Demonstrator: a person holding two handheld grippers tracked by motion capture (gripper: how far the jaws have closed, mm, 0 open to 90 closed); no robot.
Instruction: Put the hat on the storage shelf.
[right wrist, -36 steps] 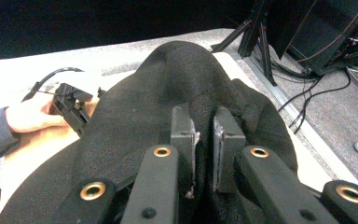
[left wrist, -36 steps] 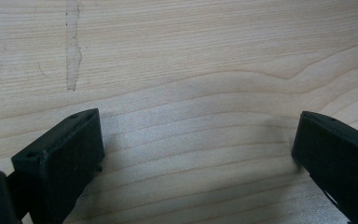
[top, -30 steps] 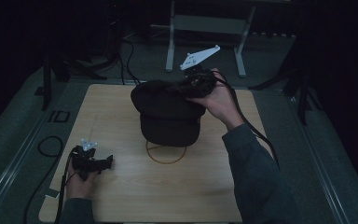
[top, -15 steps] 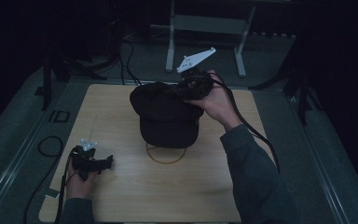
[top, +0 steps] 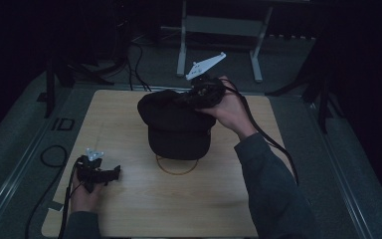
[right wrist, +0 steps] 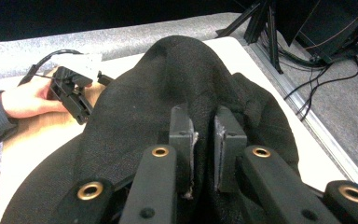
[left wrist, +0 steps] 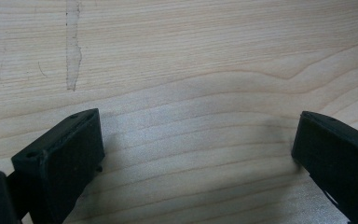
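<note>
i see one black cap [top: 178, 124] near the table's [top: 129, 209] far edge, my right gripper [right wrist: 204, 140] pinching its fabric. one wooden ring [top: 175, 167] lies partly under it. my left gripper [left wrist: 196, 154] rests spread open near the front-left corner.

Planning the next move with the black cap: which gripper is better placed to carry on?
Right. The right gripper is already shut on the black cap, while the left gripper rests open on the table, away from it.
</note>
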